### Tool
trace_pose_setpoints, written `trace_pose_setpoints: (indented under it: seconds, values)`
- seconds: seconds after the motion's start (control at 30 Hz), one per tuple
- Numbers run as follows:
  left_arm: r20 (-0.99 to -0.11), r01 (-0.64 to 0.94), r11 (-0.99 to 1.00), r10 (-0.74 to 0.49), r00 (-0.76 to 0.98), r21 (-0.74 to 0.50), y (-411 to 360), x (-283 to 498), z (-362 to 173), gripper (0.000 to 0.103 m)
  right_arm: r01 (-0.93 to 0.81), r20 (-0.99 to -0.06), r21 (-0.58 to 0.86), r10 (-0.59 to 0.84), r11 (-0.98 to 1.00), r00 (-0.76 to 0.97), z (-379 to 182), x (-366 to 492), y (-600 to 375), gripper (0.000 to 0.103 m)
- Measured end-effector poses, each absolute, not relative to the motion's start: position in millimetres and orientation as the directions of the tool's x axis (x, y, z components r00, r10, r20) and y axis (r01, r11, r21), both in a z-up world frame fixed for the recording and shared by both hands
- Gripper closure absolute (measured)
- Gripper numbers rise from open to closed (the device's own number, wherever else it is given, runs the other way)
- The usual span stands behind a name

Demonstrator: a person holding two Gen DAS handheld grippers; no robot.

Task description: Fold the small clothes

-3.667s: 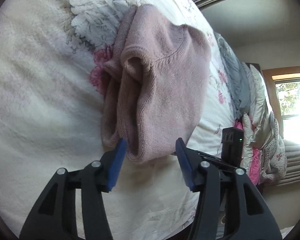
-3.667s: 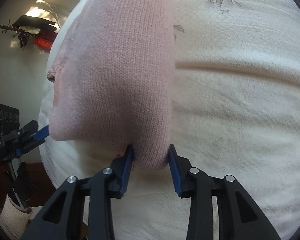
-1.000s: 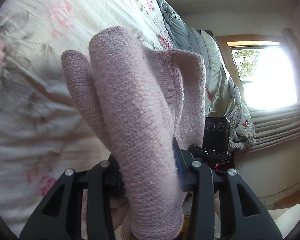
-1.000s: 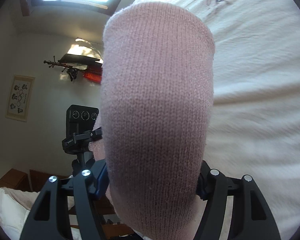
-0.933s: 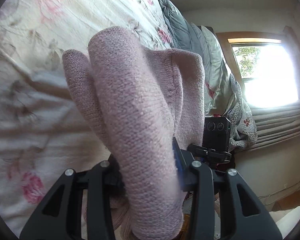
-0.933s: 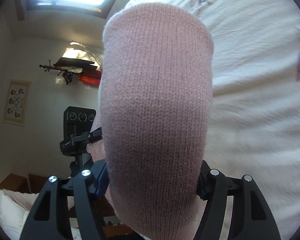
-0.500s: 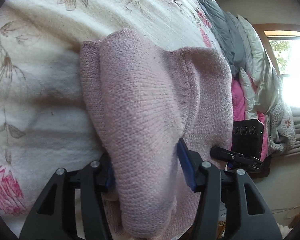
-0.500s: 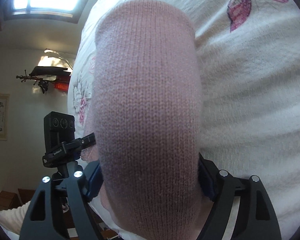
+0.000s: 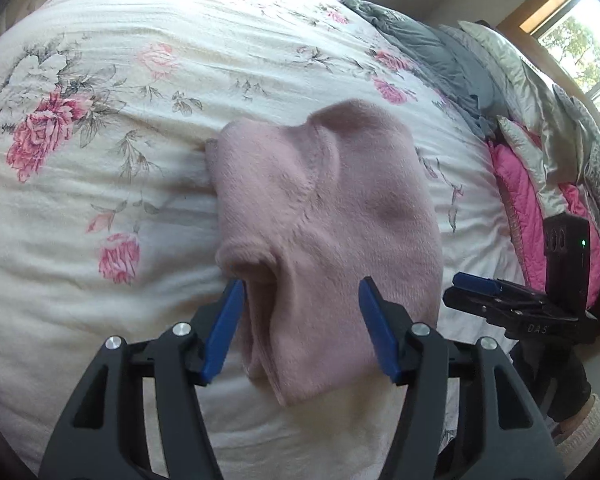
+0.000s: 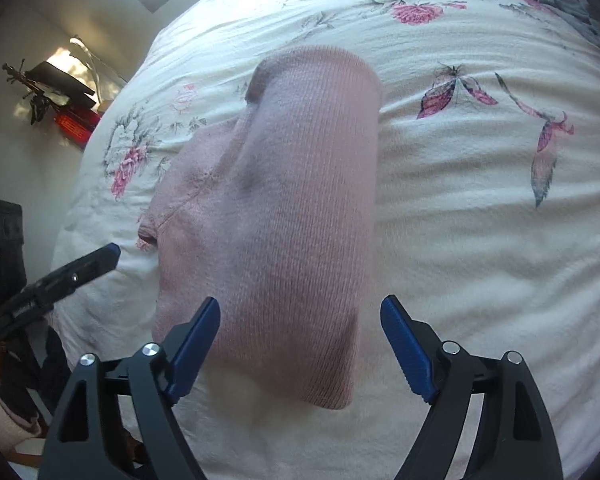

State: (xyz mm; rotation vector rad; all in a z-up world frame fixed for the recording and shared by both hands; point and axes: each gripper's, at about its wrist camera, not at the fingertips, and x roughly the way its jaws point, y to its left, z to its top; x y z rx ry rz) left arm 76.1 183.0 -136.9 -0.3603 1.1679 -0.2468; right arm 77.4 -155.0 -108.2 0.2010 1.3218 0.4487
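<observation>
The left gripper (image 9: 302, 326) stood with its jaws apart around the near edge of the pink knitted garment (image 9: 324, 232), which lay folded on the floral bedspread (image 9: 100, 184). The right gripper (image 10: 300, 344) was also spread wide.

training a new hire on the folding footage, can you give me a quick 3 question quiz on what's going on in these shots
1. True or false: the left gripper is clamped on the pink sweater.
2. What does the sweater lie on? A) a wooden table B) a floral bedspread C) a laundry basket
3. Fill in: the right gripper has its jaws ____, with the near end of the sweater between them.

Key
1. False: its jaws stand open on either side of the sweater's near end.
2. B
3. open
</observation>
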Motion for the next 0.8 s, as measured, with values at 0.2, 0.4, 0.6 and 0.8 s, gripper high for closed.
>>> trace_pose_setpoints:
  seconds: [0.2,0.4,0.6,0.8]
  values:
    - [-0.903,-0.068,0.936,-0.31,0.298,-0.344,173.9,62.6,-180.3,0.044,-0.178,-0.925,0.343,0.364,0.922,0.105,-152.0,64.3,-149.3,0.02]
    - [-0.921,-0.196,0.913,-0.312,0.234,-0.359,190.0,63.3,-215.5,0.042,-0.127,-0.932,0.344,0.355,0.93,0.075,-178.4,69.6,-147.7,0.02]
    - [-0.916,-0.197,0.917,-0.287,0.282,-0.348,199.7,51.0,-178.3,0.045,-0.169,-0.938,0.298,0.321,0.939,0.132,-144.6,54.2,-149.9,0.019]
    - [-0.919,-0.18,0.936,-0.235,0.316,-0.302,200.3,24.1,-123.6,0.042,-0.18,-0.944,0.195,0.234,0.964,0.234,-87.5,35.9,-148.8,0.004]
